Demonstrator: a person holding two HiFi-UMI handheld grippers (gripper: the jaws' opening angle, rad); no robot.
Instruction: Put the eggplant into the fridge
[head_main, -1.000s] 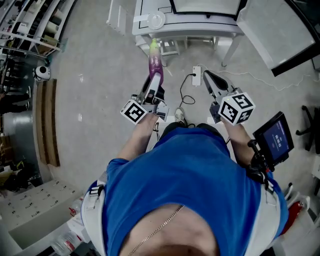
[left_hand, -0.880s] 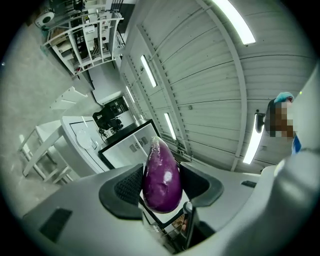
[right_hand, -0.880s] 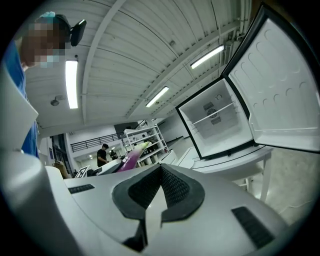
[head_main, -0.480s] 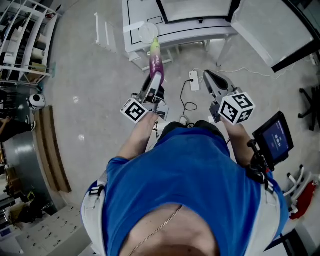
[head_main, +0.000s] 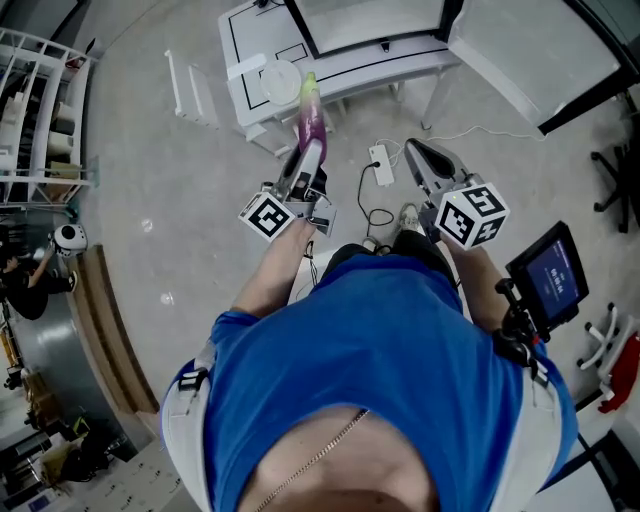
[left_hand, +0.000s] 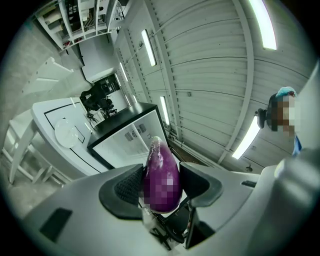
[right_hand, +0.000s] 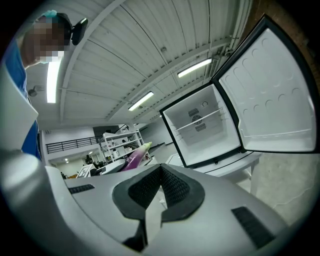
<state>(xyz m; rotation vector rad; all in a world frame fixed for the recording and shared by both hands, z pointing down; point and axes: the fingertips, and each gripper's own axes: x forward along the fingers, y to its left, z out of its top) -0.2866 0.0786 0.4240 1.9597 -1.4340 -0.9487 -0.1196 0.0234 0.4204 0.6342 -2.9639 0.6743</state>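
Observation:
A purple eggplant (head_main: 309, 122) with a pale green tip sticks out forward from my left gripper (head_main: 308, 158), whose pads press its sides. In the left gripper view the eggplant (left_hand: 161, 176) fills the gap between the dark pads. My right gripper (head_main: 424, 165) is held level beside it, shut with nothing in it; its ribbed pads (right_hand: 172, 187) meet. The small fridge (right_hand: 205, 125) stands ahead on a white table (head_main: 250, 55), its door (right_hand: 270, 100) swung wide to the right, its white inside bare apart from a shelf.
A white plate (head_main: 280, 80) lies on the table's left part. A power strip (head_main: 380, 164) and cables lie on the floor between my grippers and the table. A shelving rack (head_main: 40, 110) stands at the left, a small screen (head_main: 550, 275) at my right side.
The fridge and table have slid left and somewhat closer in the head view as I turned. Both grippers keep their places ahead of me, the eggplant still in the left one.

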